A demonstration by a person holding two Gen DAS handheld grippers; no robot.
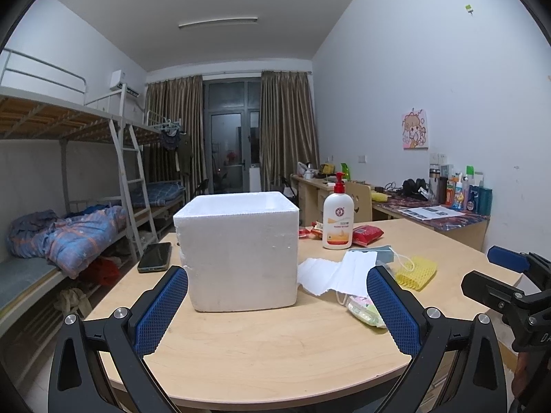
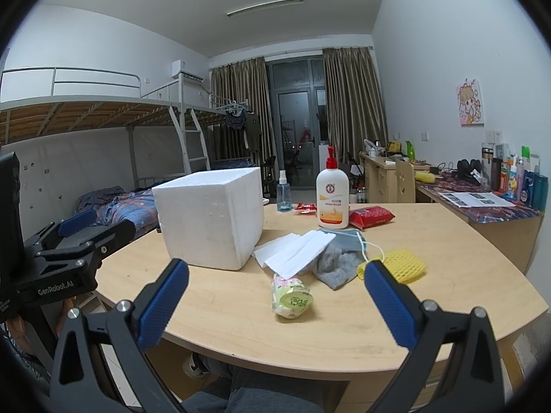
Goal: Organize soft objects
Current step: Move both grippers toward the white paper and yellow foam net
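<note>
Both the left gripper [image 1: 277,287] and the right gripper [image 2: 276,280] hover over the near edge of the table [image 2: 344,327], jaws spread wide and holding nothing. The white foam box [image 2: 210,218] stands upright at 11 o'clock in the right wrist view. The soft pile lies just beside it at 1 o'clock: white masks [image 2: 299,249], grey cloth [image 2: 335,266], yellow foam net [image 2: 404,265]. A wrapped tissue pack [image 2: 292,297] lies nearest, apart from the pile. A lotion bottle [image 2: 332,196] stands behind.

The pale wooden tabletop [image 2: 344,327] carries a white foam box [image 2: 210,218], a phone [image 1: 155,256], a pump bottle [image 2: 332,199], a spray bottle [image 2: 284,196], red packets [image 2: 372,216], white masks [image 2: 296,249], a grey cloth [image 2: 335,268], yellow foam netting [image 2: 403,265] and a tissue pack [image 2: 291,296].
</note>
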